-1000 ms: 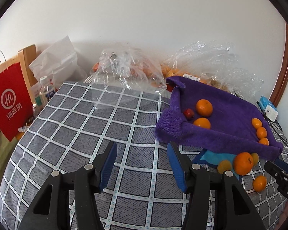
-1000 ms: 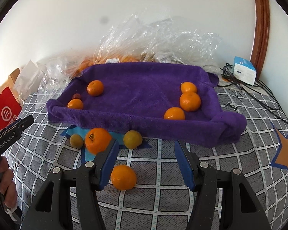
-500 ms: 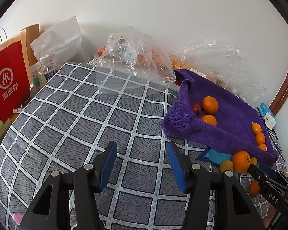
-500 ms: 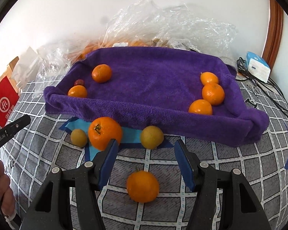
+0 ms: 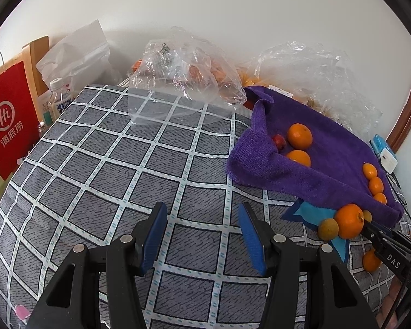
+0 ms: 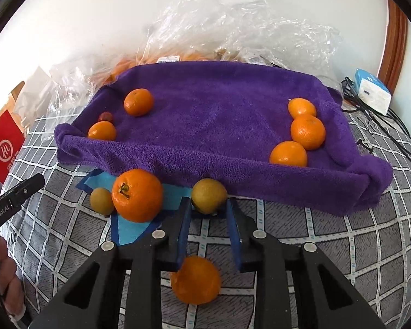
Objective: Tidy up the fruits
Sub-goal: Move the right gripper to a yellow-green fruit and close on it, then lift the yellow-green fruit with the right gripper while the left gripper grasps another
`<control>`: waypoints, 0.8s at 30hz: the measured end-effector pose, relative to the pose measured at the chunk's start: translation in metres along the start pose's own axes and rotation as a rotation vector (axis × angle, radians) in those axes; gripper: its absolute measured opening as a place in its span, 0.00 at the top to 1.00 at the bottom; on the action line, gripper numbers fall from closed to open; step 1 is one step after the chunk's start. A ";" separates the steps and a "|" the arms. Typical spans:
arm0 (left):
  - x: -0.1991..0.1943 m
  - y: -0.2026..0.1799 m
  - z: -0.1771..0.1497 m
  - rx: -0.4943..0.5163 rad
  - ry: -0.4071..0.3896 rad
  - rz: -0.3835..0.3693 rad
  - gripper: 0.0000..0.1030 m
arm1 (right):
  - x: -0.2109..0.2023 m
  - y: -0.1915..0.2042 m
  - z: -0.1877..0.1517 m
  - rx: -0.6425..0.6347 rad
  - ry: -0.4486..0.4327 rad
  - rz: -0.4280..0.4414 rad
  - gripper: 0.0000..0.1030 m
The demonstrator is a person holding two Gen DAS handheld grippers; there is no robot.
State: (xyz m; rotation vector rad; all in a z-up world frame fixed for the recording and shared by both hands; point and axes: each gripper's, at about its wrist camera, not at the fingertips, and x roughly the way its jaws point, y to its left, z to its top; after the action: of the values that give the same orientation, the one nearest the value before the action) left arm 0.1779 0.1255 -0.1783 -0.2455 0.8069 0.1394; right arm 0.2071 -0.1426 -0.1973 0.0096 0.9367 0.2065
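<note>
A purple towel tray holds several oranges and a small red fruit. In front of it on the checked cloth lie a big orange, two yellow-green fruits and a smaller orange. My right gripper has narrowed around the middle yellow-green fruit, blue pads at its sides; the smaller orange lies under the gripper. My left gripper is open and empty over the bare cloth, left of the tray.
Clear plastic bags of fruit lie along the wall behind the tray. A red paper bag and a bottle stand at the left edge. A blue-white box and cables lie at the right.
My right gripper moved forward past the smaller orange and its jaws closed in around the yellow-green fruit. My left gripper drifted left, staying open.
</note>
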 end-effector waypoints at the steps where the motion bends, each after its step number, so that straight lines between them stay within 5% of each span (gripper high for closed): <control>1: 0.000 0.000 0.000 -0.001 0.000 -0.005 0.50 | 0.002 0.000 0.002 0.006 0.003 0.001 0.72; 9: 0.002 -0.003 -0.003 0.020 0.024 -0.030 0.50 | -0.011 -0.006 -0.001 -0.016 -0.036 -0.031 0.72; 24: 0.007 -0.007 -0.004 0.054 0.052 -0.010 0.49 | -0.044 -0.085 -0.031 0.098 -0.088 -0.030 0.72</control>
State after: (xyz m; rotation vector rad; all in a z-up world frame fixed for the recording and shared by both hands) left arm 0.1815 0.1173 -0.1853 -0.2030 0.8601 0.1016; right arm 0.1713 -0.2363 -0.1886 0.0941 0.8577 0.1310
